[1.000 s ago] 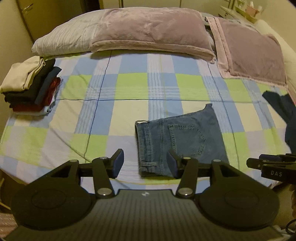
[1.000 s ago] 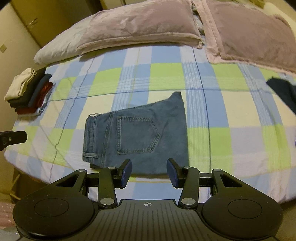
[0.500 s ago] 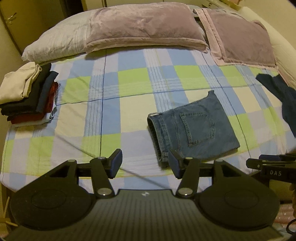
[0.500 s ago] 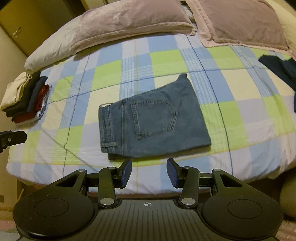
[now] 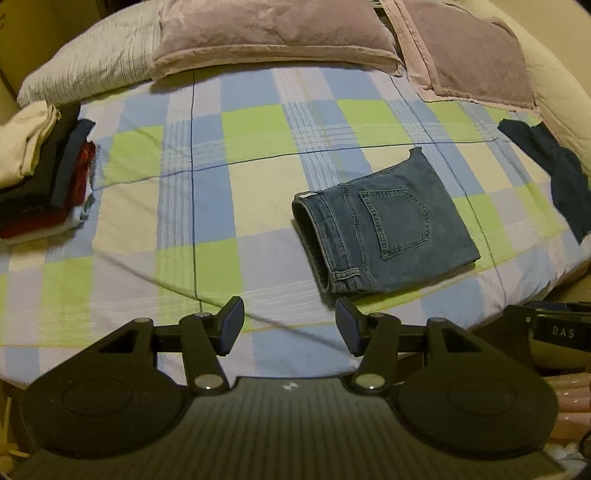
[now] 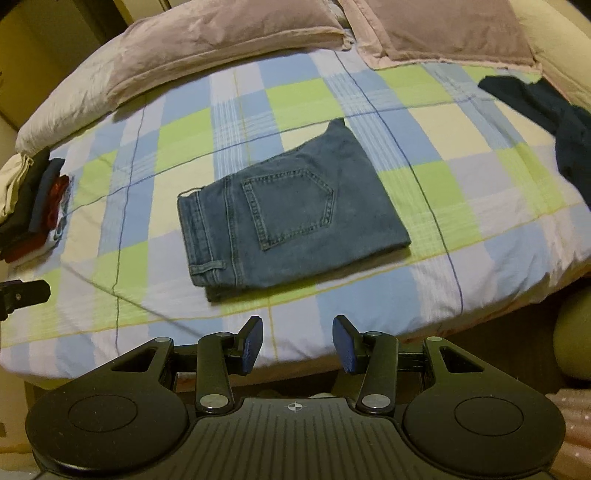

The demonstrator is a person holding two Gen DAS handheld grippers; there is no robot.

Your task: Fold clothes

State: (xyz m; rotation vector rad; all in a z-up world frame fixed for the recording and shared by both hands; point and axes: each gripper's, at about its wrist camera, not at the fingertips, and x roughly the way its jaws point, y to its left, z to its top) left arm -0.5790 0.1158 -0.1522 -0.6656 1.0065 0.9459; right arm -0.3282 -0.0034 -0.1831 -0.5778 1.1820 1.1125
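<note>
Left gripper (image 5: pixel 288 325) released and empty over the near bed edge, right gripper (image 6: pixel 297 343) likewise parted with nothing between its pads, folded jeans (image 6: pixel 288 221) flat on the checked bedspread (image 6: pixel 147 177) just beyond both, stack of folded clothes (image 5: pixel 40 173) at far left, dark garment (image 6: pixel 554 122) at right, pillows (image 5: pixel 266 33) behind.

Blue denim jeans (image 6: pixel 291 225), blue-green-cream checked bedsheet (image 6: pixel 443 192), mauve pillows (image 5: pixel 273 33)

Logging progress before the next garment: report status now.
Left gripper and right gripper open, empty. Folded jeans flat on bed. Unfolded dark garment waiting; nothing blocking.
</note>
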